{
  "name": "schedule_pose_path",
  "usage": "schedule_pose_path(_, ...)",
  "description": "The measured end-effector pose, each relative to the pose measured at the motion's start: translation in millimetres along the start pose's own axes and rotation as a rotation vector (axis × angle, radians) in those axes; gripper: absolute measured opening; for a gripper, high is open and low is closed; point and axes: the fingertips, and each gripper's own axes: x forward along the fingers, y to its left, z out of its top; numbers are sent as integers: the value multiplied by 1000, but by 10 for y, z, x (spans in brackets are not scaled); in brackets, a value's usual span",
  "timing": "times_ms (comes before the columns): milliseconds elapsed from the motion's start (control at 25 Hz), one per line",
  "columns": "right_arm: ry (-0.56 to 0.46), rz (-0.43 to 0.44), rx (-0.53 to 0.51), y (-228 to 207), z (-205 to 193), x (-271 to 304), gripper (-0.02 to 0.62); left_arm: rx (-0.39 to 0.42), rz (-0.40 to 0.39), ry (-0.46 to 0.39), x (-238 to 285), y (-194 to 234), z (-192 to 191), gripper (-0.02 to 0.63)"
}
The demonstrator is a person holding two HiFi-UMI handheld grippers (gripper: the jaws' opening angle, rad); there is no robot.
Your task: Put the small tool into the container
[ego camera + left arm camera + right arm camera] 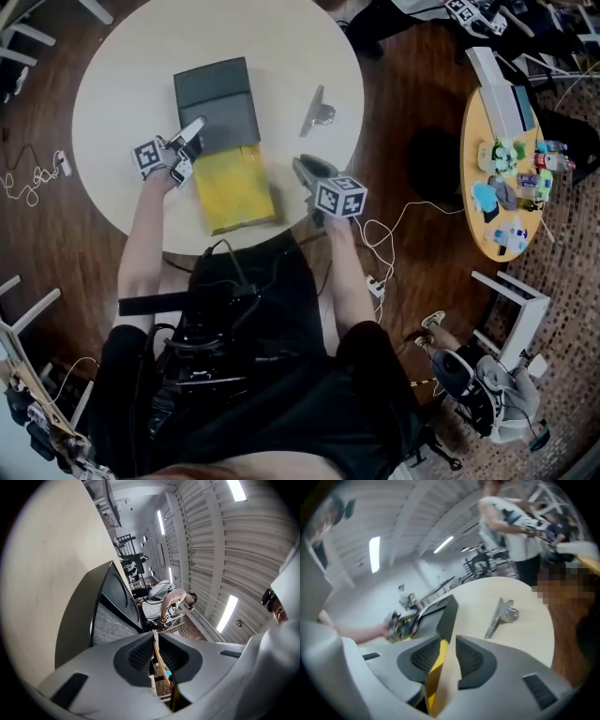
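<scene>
The small tool [319,111], a silver metal piece, lies on the round white table [122,84] to the right of the container; it also shows in the right gripper view as the tool [500,616]. The container [217,98] is a dark grey box with a yellow half [234,187] lying open toward me. My left gripper [194,128] rests at the dark box's left edge, jaws shut and nothing between them [154,641]. My right gripper [302,167] hovers right of the yellow half and short of the tool. Its jaws [449,644] stand open and empty.
A small yellow side table [480,150] with a white box and several toys stands on the wooden floor at right. Cables [394,220] trail off the round table's near edge. White chair frames [511,291] stand around, and a person [171,602] stands far behind.
</scene>
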Motion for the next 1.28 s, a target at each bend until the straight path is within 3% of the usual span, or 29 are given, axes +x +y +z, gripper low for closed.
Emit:
schedule_pose_path(80,-113,-58,187,-438,270,-42,156,-7,0,-5,4,2,5,18)
schedule_pose_path(120,-140,-92,229,-627,354,-44,199,-11,1,-7,3,0,7,18)
schedule_pose_path(320,-164,-232,278,-1274,589,84,207,5,1,-17,-12,-13,22,18)
schedule_pose_path(480,-164,-293,314,-1594,681,287,206,9,-2,-26,-10,-6,36,18)
schedule_pose_path(560,-165,-285,336,-1664,705,396,202,8,2,-34,-14,4,41,18)
schedule_pose_path(680,-166,-253,354,-1694,727,509,126,-3,11,-48,-15,24,43,18)
schedule_pose_path(760,-172,-228,374,-1698,738,548,32,4,14,-53,-11,48,62,18)
schedule_pose_path(960,-245,-147,489,-1688,739,479,-2,10,22,-80,-40,72,13,18)
schedule_pose_path(1280,-314,-125,545,-1596,761,243,-2,114,-2,-191,-293,-115,57,15)
